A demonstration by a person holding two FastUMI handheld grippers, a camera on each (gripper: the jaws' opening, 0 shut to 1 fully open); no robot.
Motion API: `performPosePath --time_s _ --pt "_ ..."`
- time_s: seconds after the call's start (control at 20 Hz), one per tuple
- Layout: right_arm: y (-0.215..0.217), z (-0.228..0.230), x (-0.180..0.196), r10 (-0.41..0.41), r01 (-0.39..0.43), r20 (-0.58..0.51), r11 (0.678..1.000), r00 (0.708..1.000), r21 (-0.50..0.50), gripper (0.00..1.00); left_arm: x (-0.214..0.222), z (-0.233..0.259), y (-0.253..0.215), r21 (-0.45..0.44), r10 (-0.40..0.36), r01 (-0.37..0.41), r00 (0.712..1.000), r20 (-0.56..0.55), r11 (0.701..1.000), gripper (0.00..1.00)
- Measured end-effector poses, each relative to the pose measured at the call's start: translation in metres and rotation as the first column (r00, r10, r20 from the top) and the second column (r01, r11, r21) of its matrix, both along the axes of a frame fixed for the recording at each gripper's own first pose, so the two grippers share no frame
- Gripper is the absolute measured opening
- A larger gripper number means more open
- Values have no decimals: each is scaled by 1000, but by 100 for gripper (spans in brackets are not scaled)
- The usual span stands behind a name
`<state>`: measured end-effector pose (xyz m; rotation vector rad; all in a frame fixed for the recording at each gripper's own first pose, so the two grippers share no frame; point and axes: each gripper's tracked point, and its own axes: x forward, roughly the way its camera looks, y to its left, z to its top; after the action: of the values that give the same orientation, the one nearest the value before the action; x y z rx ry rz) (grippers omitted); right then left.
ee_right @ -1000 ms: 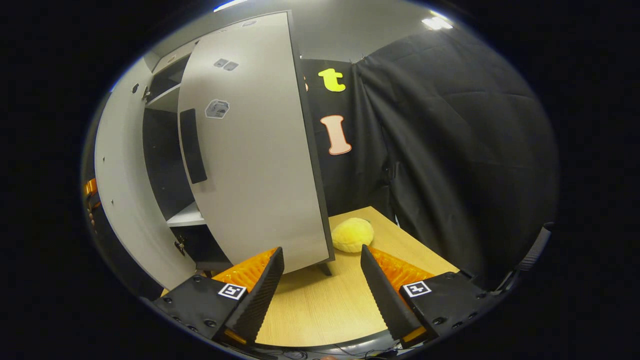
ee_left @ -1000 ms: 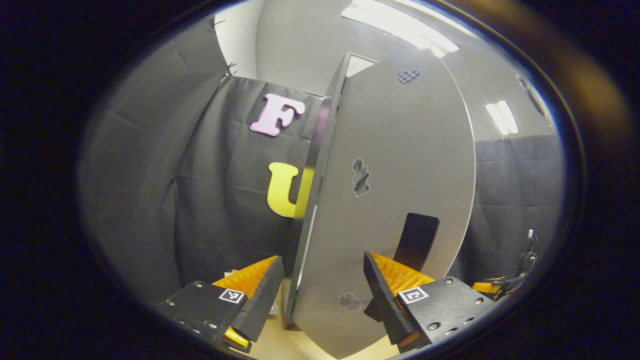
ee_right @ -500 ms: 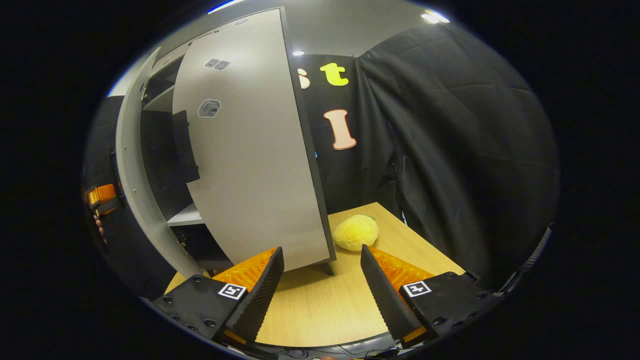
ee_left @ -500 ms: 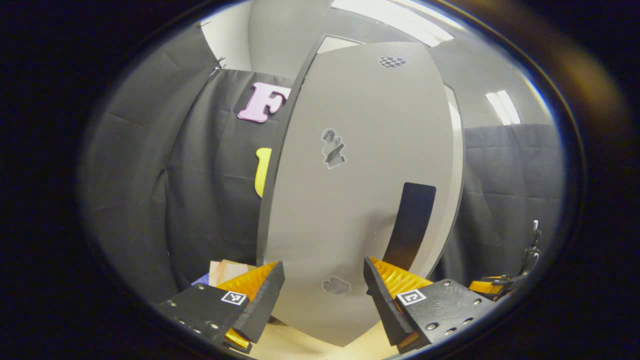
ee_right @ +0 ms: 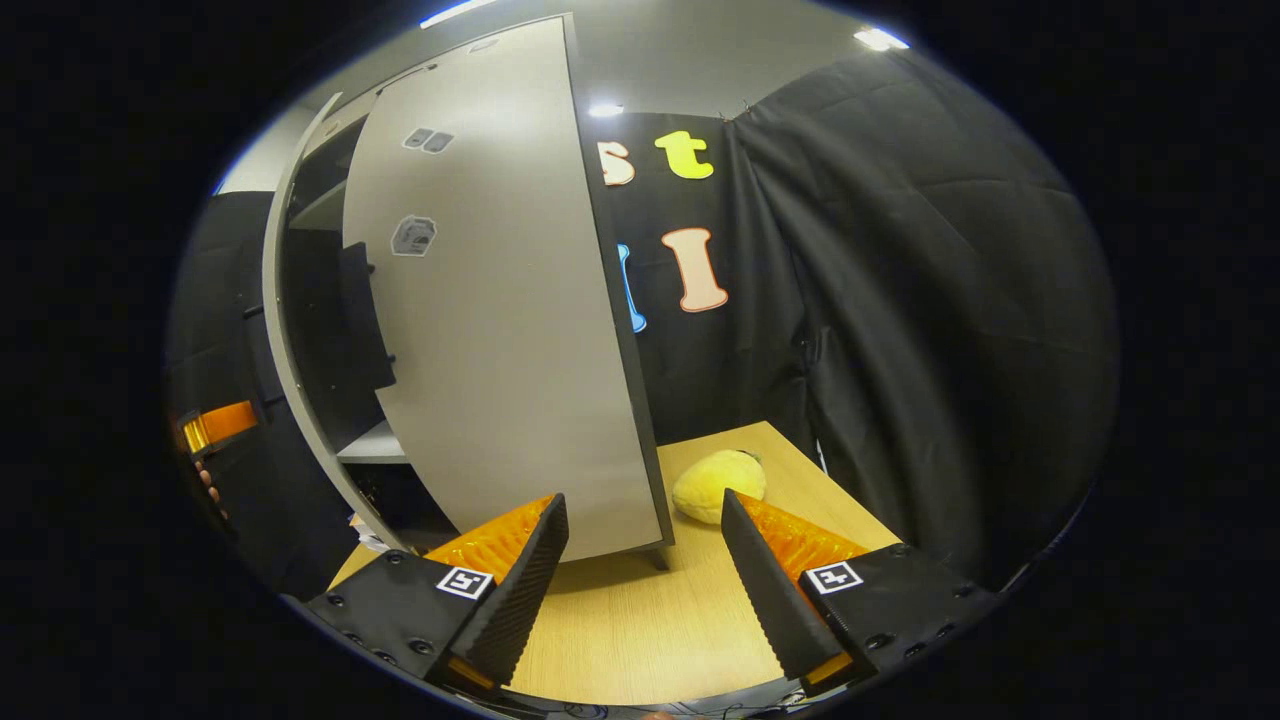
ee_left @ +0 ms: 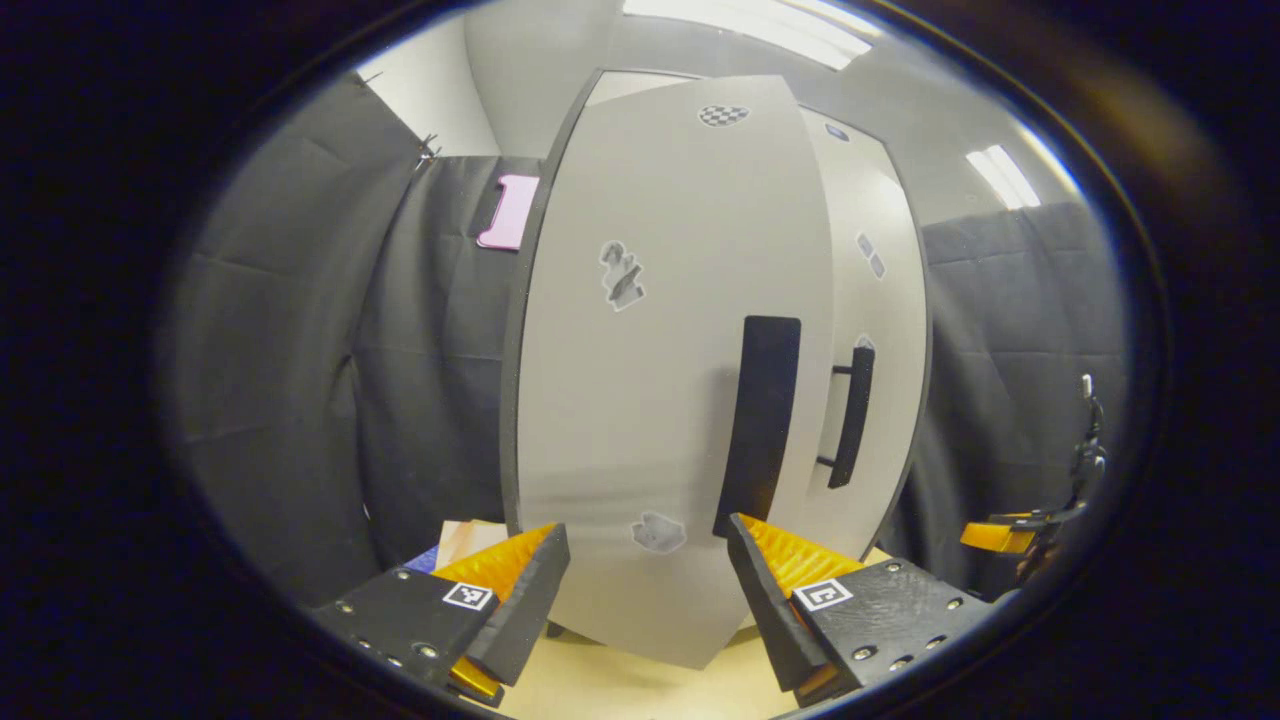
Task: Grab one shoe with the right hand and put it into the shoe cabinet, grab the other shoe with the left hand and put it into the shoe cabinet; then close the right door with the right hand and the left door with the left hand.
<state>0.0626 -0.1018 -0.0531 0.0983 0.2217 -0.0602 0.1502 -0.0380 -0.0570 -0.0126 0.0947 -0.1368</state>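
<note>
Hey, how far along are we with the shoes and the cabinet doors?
Apparently done: shoe placing, since left tongs and right tongs are open and empty; the dark interior hides proof. In hand: the left door is nearly shut. Left: the right door stands ajar, exposing a shelf.

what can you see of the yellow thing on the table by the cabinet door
The yellow thing looks like a soft, rounded, fuzzy lump, pale yellow, with a small dark spot near its top. It lies on the light wooden table, just right of the bottom corner of the grey cabinet door, in front of the black cloth wall. The right claw stands open before it, not touching. One finger covers its right edge. What it is, I cannot tell.
</note>
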Motion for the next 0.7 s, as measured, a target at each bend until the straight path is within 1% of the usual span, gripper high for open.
performPosePath --time_s 0.2,0.25,0.35,0.4,0.5,0.55,0.6,0.65,0.7 --pt "24 17 9 22 -21 44 1000 999 -22 98 -14 4 29 -17 21 -20 1000 19 1000 96" --pt "30 21 12 25 -24 53 999 998 -32 98 -18 3 39 -26 44 -43 999 21 999 96" --pt "42 32 14 32 -29 77 999 997 -40 99 -30 0 69 -29 118 -117 993 22 993 95" --pt "50 38 15 38 -35 91 999 995 -35 99 -38 -2 78 -26 142 -141 990 23 990 92" --pt "62 51 14 44 -41 117 999 992 -28 99 -48 -2 92 2 169 -169 985 31 986 92" --pt "67 58 13 46 -43 132 999 990 -30 99 -51 1 97 19 177 -178 983 39 984 92" --pt "70 64 12 47 -42 145 998 988 -35 99 -54 4 104 27 182 -183 982 49 983 95" --pt "73 70 10 50 -44 156 998 986 -41 99 -53 8 105 22 178 -180 982 57 983 92" --pt "74 77 8 52 -45 169 998 984 -47 98 -54 10 105 10 170 -171 983 63 985 96"
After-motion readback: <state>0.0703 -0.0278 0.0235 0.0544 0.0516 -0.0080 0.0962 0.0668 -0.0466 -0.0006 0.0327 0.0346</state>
